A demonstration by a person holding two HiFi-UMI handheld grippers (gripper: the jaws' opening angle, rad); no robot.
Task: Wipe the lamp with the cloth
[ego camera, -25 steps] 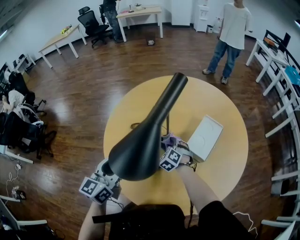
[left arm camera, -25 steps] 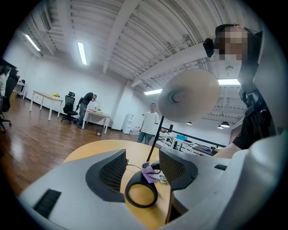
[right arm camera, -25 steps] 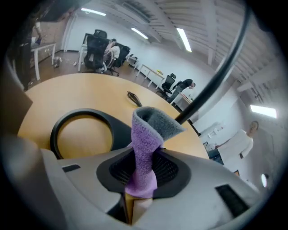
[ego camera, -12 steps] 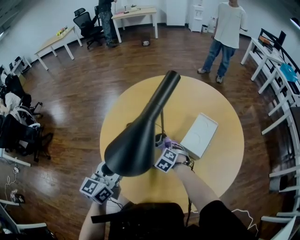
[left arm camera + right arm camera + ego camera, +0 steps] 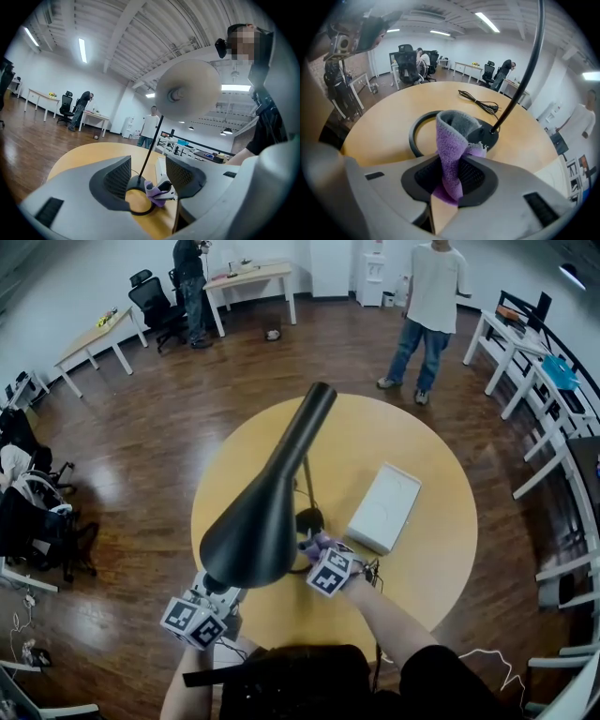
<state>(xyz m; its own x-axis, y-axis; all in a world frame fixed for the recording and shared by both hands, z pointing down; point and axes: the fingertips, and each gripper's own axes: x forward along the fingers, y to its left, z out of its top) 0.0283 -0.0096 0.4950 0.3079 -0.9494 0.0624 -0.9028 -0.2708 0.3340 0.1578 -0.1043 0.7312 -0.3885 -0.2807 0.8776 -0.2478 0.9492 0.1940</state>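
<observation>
Right gripper, jaws just squeezed tighter, pinches the purple cloth down at the ring base of the black lamp on the round table. Left gripper waits, jaws wide, empty. Base wipe seemingly under way; stem and shade probably remain

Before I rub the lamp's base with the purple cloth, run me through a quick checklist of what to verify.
1. Grip on the cloth by the right claw: ok; its jaws have just been closing and pinch it.
2. The cloth touching the lamp base: cannot tell; its tip is right at the base.
3. The left claw free: ok, open, nothing between its pads.
4. The lamp steadied: not ok, neither claw holds it.
5. The white box out of the way: ok, it lies apart from the base.
6. The cord clear: ok, it trails off beyond the base.
</observation>
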